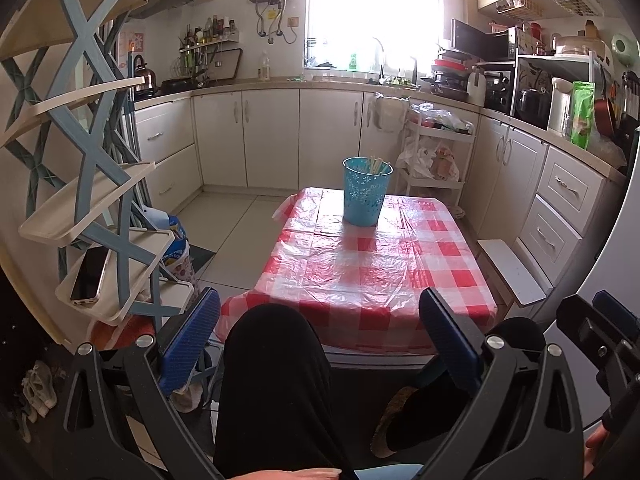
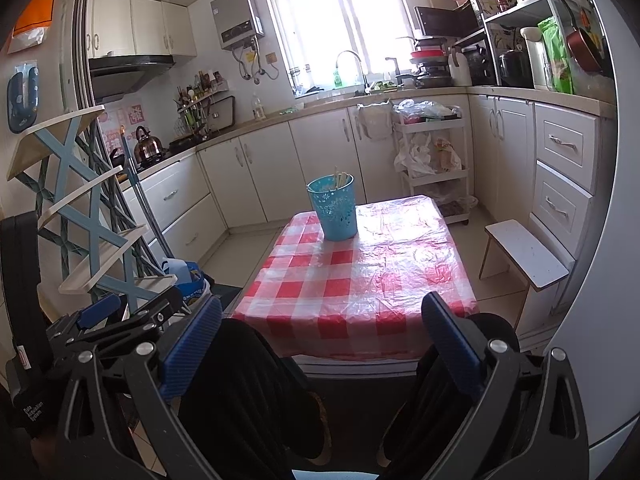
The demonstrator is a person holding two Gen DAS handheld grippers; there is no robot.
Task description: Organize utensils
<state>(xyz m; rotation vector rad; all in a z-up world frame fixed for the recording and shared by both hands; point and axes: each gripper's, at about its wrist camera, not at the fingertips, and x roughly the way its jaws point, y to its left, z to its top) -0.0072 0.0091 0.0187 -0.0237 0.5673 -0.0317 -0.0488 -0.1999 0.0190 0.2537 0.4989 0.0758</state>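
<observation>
At frame centre we see light, stiff chopsticks (image 1: 376, 165) upright in the blue cup (image 1: 366, 192), best pinched near their tops, while left gripper (image 1: 320, 344) and right gripper (image 2: 322, 346) gape empty.

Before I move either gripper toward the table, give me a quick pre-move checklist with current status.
1. Left gripper open and holding nothing: ok.
2. Right gripper open and holding nothing: ok.
3. Blue basket upright on the checkered table, far end: ok.
4. Utensils standing inside the basket: ok; their exact kind and number: cannot tell.
5. Loose utensils left on the tablecloth: none visible, ok.
6. Both grippers held low over the person's knees, short of the table's near edge: ok.
</observation>
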